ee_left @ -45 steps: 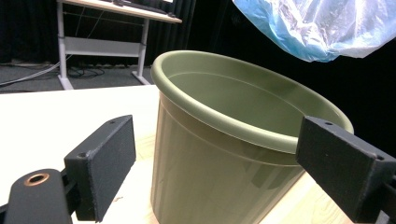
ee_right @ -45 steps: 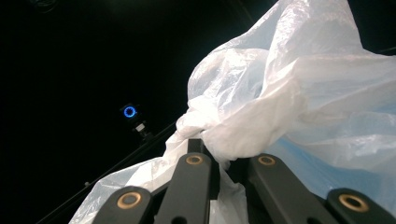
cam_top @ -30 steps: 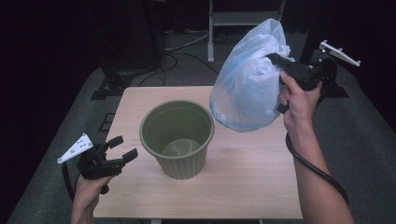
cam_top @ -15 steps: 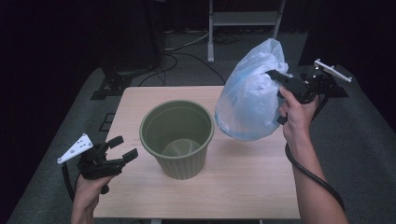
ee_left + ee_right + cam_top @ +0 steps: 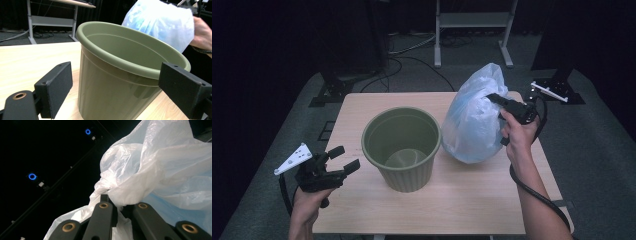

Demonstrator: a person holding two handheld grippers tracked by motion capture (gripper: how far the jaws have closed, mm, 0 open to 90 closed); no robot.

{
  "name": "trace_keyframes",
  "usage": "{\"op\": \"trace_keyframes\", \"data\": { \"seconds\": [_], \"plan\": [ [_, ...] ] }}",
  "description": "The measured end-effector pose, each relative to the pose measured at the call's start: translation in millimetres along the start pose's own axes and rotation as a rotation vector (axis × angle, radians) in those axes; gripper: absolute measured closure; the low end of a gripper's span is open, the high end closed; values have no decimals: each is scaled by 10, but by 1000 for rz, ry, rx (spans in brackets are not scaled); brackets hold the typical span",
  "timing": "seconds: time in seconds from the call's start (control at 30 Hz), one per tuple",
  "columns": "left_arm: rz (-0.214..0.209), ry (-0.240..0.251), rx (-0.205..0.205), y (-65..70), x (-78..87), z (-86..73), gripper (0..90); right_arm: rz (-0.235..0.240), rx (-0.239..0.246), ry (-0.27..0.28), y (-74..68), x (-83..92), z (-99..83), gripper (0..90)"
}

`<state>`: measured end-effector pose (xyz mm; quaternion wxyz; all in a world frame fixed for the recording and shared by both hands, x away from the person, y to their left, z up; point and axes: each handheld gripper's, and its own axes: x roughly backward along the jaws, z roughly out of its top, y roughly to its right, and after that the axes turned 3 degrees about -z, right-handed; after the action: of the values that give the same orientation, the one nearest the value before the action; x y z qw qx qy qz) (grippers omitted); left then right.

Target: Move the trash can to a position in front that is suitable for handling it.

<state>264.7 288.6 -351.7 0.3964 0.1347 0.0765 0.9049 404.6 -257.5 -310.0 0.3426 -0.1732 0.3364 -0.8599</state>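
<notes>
My right hand-held gripper (image 5: pixel 495 99) is clamped on the blue plastic bag (image 5: pixel 472 122), which rests on the bench (image 5: pixel 472 200) just beside the green bin (image 5: pixel 402 147). My left hand-held gripper (image 5: pixel 343 161) sits apart, empty.

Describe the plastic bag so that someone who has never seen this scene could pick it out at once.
On the light wooden table, look to the right of the olive-green ribbed bin standing near its middle. The plastic bag bulges beside the bin, its bunched film pinched in the shut right gripper. It is the one pale blue, translucent, crinkled thing there, soft where the bin is rigid.
</notes>
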Motion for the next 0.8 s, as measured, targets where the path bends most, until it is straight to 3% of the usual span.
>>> {"op": "trace_keyframes", "data": {
  "seconds": [0.8],
  "plan": [
    [5, 5, 1, -12, 12, -3, 109, -68, -20, -172, 481, -427, -769, 884]
  ]
}}
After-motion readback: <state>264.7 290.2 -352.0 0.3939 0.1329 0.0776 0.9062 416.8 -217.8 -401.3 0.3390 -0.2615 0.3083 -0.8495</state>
